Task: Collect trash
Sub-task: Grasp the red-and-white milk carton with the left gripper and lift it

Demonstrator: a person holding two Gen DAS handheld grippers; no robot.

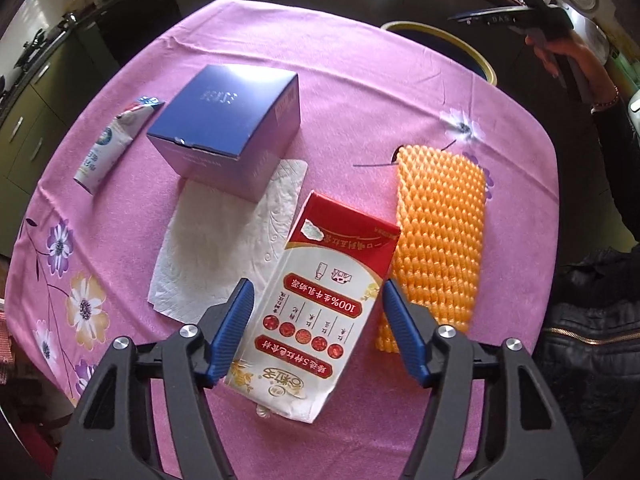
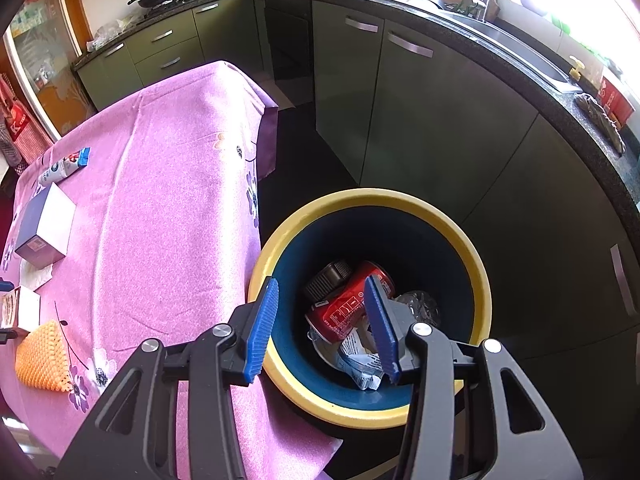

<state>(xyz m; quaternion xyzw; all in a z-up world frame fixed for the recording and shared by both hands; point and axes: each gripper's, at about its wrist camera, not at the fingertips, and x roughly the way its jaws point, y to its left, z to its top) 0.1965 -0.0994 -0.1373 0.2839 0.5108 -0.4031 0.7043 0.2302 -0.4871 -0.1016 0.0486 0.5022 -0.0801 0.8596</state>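
Observation:
A red and white milk carton (image 1: 324, 300) lies flat on the pink tablecloth (image 1: 360, 120). My left gripper (image 1: 318, 286) points down over it, open, one blue pad on each side of the carton with a small gap at each. An orange foam net (image 1: 440, 232) lies right beside the carton. A blue box (image 1: 232, 132) stands on a white paper napkin (image 1: 224, 248), with a crumpled white pack (image 1: 112, 144) to its left. My right gripper (image 2: 322, 281) hangs open and empty over the yellow-rimmed bin (image 2: 360, 196), which holds a red can (image 2: 348, 308) and wrappers.
The bin stands on the dark floor against the table's edge (image 2: 264, 184). Green kitchen cabinets (image 2: 400, 100) and a dark counter run close behind it. A person's hand (image 1: 568, 52) holds the right gripper at the table's far right. A dark jacket (image 1: 592, 320) is near the right edge.

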